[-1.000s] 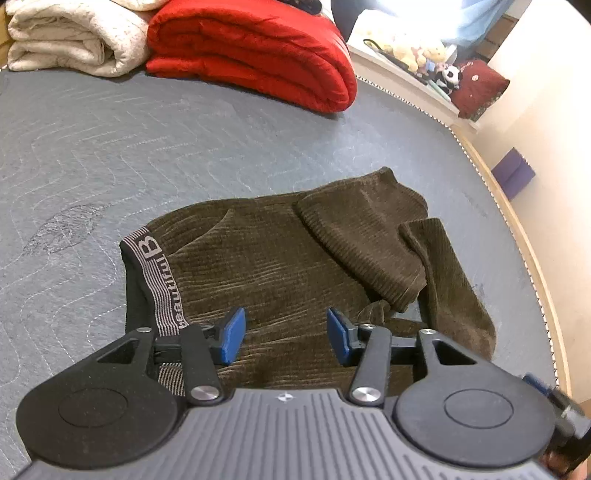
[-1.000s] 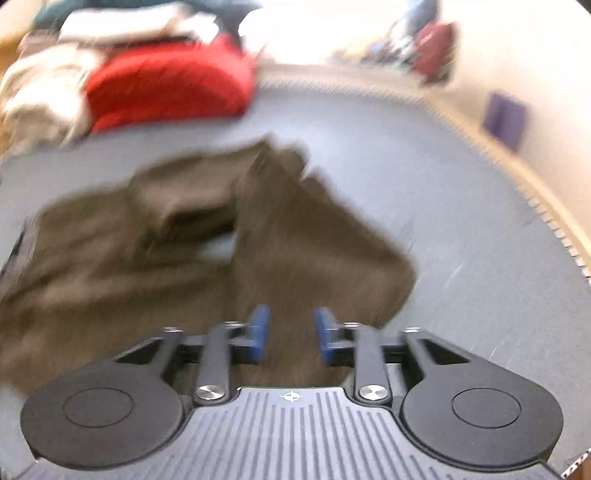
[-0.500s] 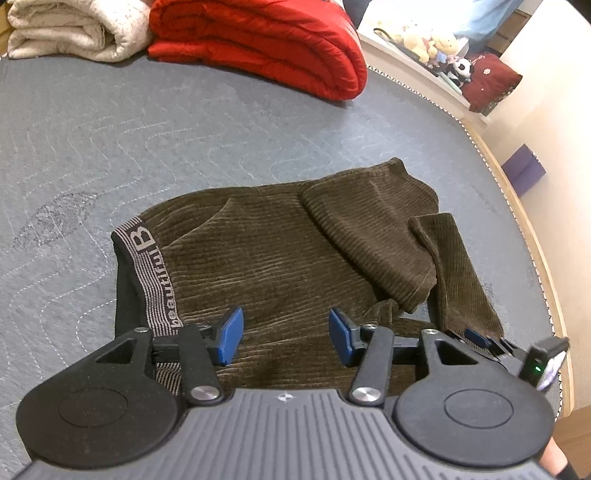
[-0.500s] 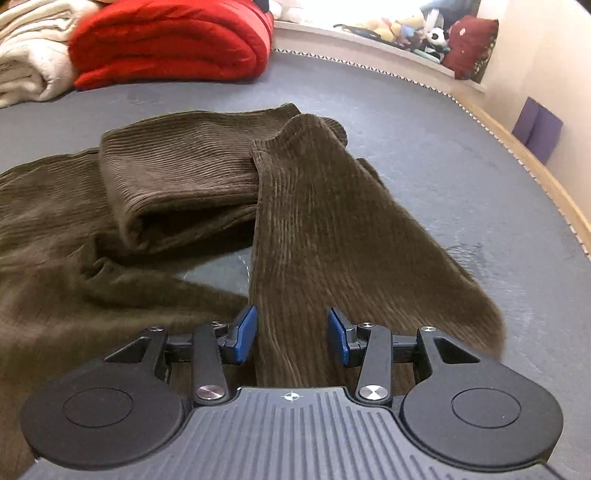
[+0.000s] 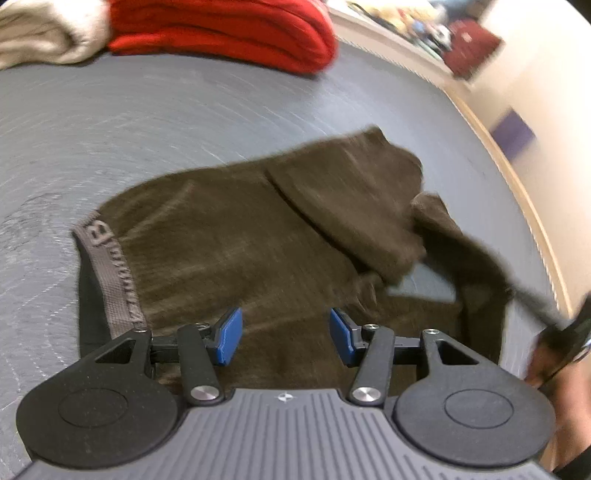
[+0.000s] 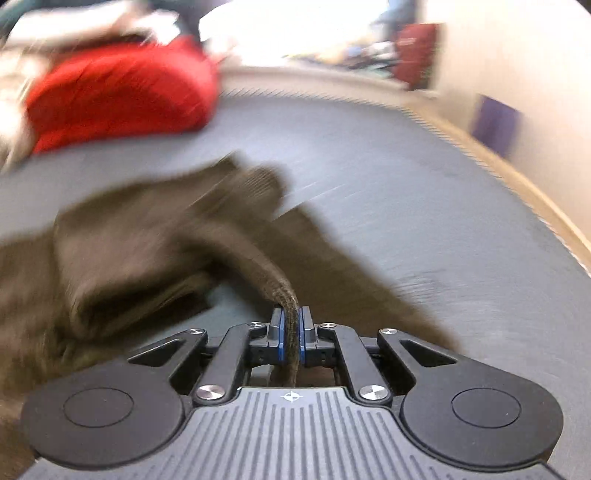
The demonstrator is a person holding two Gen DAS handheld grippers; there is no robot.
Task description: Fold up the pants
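Observation:
Brown corduroy pants (image 5: 236, 236) lie crumpled on the grey mattress (image 5: 166, 122), grey lettered waistband (image 5: 110, 266) at the left. My left gripper (image 5: 286, 336) hovers open over the near part of the pants, nothing between its blue pads. In the right wrist view my right gripper (image 6: 290, 336) is shut on the edge of a pant leg (image 6: 258, 254), which rises from the mattress (image 6: 424, 229) into the pads. That leg also shows stretched toward the right edge of the left wrist view, where part of the right gripper and a hand appear blurred.
A folded red blanket (image 5: 229, 33) and a cream blanket (image 5: 44, 40) lie at the far edge of the mattress. A wooden bed rim (image 5: 517, 184) runs along the right, with a wall and a purple object (image 5: 513, 133) beyond it. Toys and a dark red bag (image 5: 469, 48) sit on the far ledge.
My right gripper has shut on the pant leg's edge and lifted it off the mattress. My left gripper has dropped a little closer over the pants, still open.

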